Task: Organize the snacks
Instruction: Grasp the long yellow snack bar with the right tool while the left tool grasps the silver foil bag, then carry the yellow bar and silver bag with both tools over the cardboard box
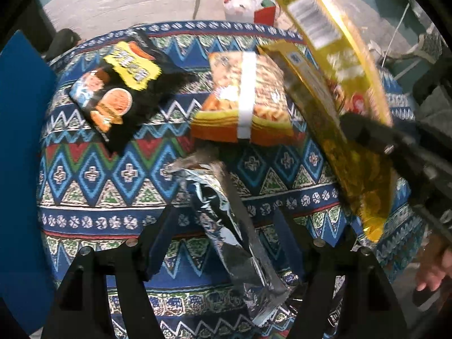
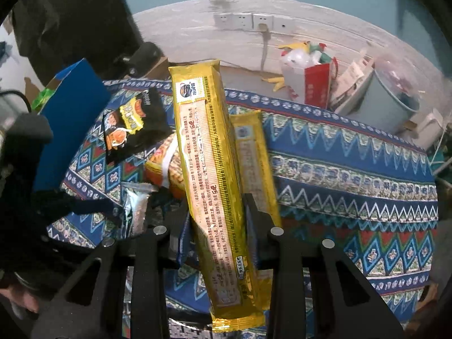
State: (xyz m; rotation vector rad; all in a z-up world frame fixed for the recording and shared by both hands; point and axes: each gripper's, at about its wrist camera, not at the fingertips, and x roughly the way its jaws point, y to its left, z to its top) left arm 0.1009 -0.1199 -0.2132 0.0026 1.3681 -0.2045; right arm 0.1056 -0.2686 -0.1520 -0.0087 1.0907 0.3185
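two grippers are over a table with a bright zigzag cloth (image 1: 93,169). the right gripper (image 2: 217,223) is squeezed tight on a long gold biscuit pack (image 2: 209,175), pinching it near its lower half so the pack sticks up toward 12 o'clock and its bottom end hangs down toward 6 o'clock. a second gold biscuit pack (image 2: 254,152) lies on the cloth just behind it, at about 1 o'clock from the fingers. in the left wrist view, that lifted gold pack shows up big and blurry at 1 o'clock, with the other gripper's black arm at 3 o'clock. the left gripper (image 1: 226,240) has its jaws spread apart, and a shiny silver snack bag (image 1: 226,220) lies between the fingers; the pads do not press on it. the silver bag lies on the cloth and points from 6 o'clock up toward 11 o'clock. an orange noodle pack (image 1: 243,99) with a white stripe sits on the cloth at 12 o'clock from the left gripper, touching the lying gold pack on its right. a black snack bag (image 1: 121,90) with a cartoon kid and a burger lies at 10 o'clock, apart from the orange pack. a blue box (image 2: 70,118) stands at the far left edge of the table. wall sockets (image 2: 245,21) sit on the wall at 12 o'clock.
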